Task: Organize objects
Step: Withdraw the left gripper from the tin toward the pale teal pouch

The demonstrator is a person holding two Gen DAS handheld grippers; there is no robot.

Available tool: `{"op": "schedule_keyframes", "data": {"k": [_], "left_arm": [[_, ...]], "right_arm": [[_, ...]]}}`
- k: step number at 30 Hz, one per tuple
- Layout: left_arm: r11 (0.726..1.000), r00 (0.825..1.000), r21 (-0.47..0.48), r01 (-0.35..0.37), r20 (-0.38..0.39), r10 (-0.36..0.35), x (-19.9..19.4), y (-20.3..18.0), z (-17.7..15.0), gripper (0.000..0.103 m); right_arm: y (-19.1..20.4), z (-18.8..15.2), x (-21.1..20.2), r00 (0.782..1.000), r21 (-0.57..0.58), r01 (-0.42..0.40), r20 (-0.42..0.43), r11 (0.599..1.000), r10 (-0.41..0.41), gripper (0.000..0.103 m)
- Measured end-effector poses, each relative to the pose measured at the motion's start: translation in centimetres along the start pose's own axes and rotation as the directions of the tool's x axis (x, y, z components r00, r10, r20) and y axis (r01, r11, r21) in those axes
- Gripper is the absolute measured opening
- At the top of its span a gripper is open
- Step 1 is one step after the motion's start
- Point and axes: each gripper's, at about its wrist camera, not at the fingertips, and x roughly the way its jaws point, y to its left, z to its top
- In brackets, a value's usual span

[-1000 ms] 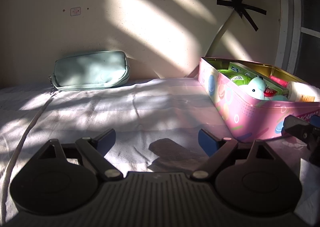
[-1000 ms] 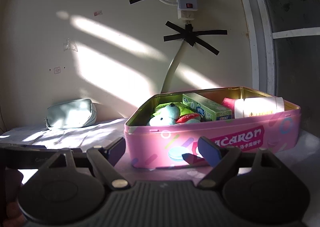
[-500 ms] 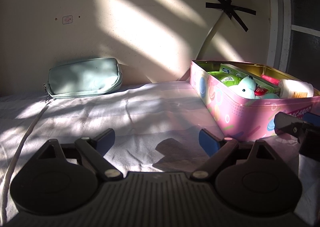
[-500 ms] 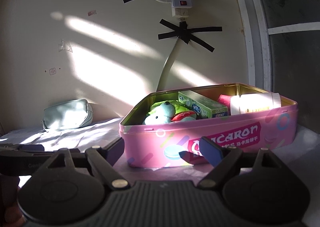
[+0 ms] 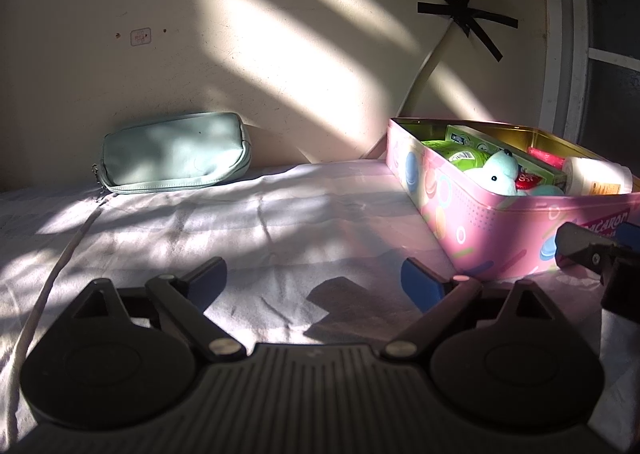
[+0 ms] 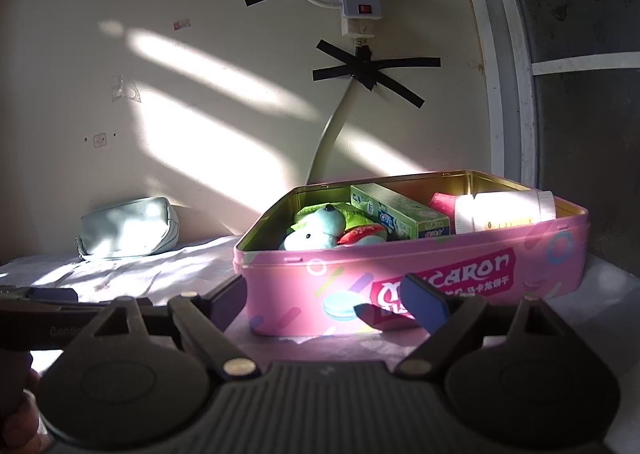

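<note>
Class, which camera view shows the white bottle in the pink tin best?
The right wrist view: the bottle lies sideways on the tin, its whole length visible. The left wrist view shows it smaller, near the frame edge, partly behind the tin's wall.

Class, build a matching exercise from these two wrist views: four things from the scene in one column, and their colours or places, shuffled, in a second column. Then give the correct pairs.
Column 1
1. zip pouch
2. biscuit tin
3. plush toy
4. toothpaste box

Column 2
A. pink, open, standing on the white cloth
B. pale teal, lying inside the tin at its left end
C. mint green, resting against the wall
D. green, lying lengthwise in the tin beside the white bottle

Pairs: 1-C, 2-A, 3-B, 4-D
</note>
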Motion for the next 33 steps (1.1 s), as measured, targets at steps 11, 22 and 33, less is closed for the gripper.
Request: {"op": "schedule_keyframes", "data": {"k": [11, 22, 33], "left_arm": [[1.0, 0.996, -0.005, 0.025, -0.083, -0.025, 0.5, 1.8, 0.8, 0.096], [0.97, 0.969, -0.006, -0.242, -0.052, 0.241, 1.6, 14.1, 2.0, 0.097], [0.892, 0.946, -0.319, -0.32, -0.159, 0.283, 2.5, 22.0, 0.9, 0.097]], "right_arm": [[1.7, 0.6, -0.5, 1.0, -0.079, 0.007, 0.023, 0.997, -0.005, 0.09], [10.9, 5.4, 2.6, 0.958, -0.22, -0.28, -0.003, 0.935, 0.286, 0.091], [21.5, 7.7, 18.2, 0.899, -0.193, -0.407, -0.261, 0.893, 0.353, 0.092]]}}
